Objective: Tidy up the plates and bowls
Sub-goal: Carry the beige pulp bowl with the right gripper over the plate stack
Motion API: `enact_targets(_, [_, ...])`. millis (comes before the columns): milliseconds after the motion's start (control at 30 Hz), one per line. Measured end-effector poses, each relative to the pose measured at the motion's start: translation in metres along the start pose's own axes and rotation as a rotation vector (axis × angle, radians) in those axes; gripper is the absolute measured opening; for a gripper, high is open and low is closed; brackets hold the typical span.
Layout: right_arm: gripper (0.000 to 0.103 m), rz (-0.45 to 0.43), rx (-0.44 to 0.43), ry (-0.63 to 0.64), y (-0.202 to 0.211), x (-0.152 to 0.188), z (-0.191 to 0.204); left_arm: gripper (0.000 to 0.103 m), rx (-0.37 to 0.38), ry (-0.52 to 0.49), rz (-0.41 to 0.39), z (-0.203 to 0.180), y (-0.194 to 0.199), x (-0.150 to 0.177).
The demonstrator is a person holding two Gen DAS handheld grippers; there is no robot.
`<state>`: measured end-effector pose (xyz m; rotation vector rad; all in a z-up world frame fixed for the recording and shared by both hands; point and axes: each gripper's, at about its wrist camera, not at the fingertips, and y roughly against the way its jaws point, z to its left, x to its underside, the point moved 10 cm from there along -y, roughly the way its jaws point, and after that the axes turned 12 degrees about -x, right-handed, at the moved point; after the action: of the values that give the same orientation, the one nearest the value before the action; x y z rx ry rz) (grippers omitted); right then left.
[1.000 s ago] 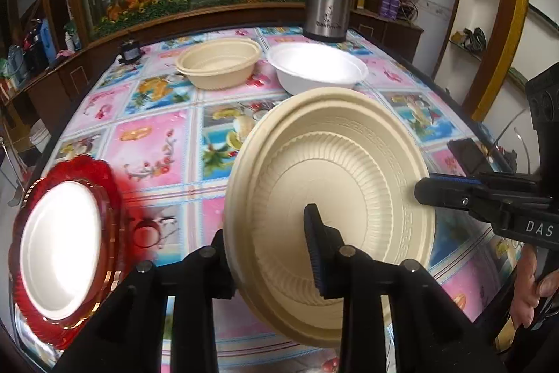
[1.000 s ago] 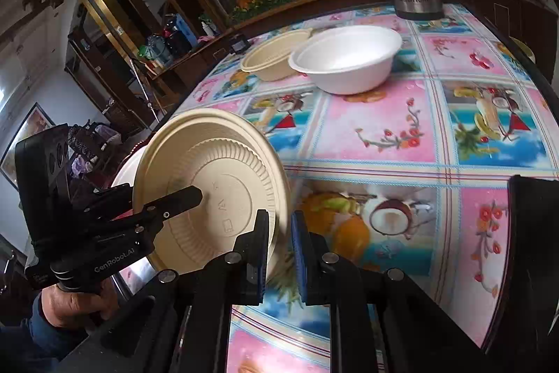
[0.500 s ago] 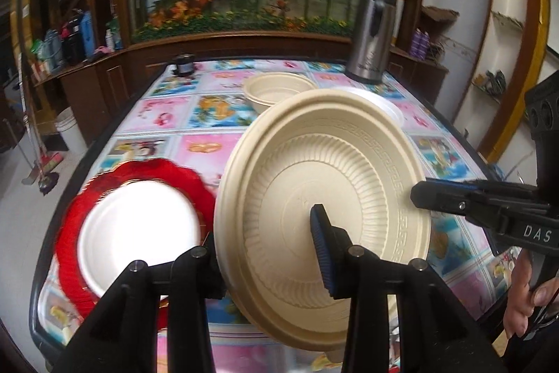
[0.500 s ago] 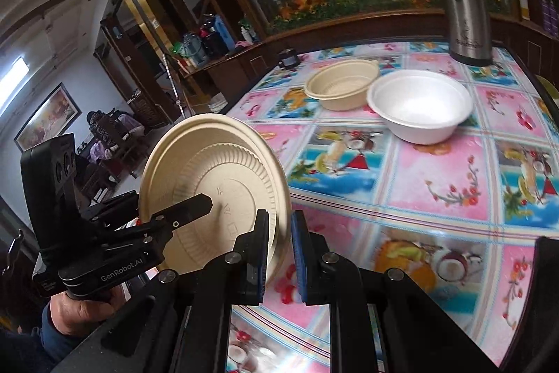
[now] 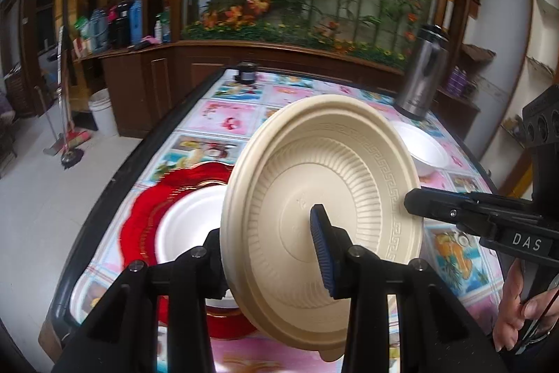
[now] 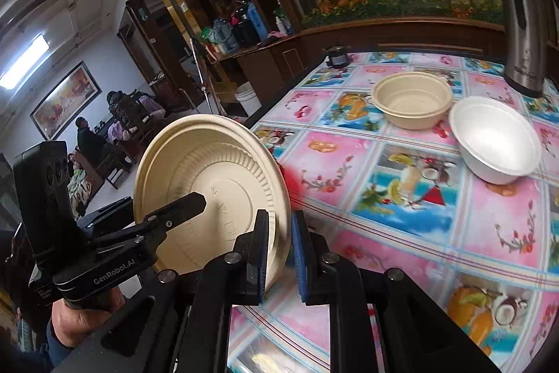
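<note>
We are carrying the beige plate with both claws, right claw pinching its rim, left claw clamping its base; it has swung from table centre over the red plate, so stacking seems next.

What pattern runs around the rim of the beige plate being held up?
An embossed Greek-key band circles the beige plate rim, above radiating ribs. The left wrist view shows it best.
</note>
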<state>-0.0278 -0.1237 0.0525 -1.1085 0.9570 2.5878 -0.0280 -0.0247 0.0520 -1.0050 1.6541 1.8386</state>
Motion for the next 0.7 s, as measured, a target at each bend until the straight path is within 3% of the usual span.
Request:
enact_targets(267, [0.016, 0.034, -0.030, 0.037, -0.040, -0.014, 0.024, 0.037, -0.048, 0.072, 0.005, 0.041, -0.007, -0.005])
enact_targets(700, [0.016, 0.122, -0.015, -0.005, -0.088, 0.001, 0.008, 0.037, -0.048, 0.141, 0.120, 0.066, -0.059, 0.018])
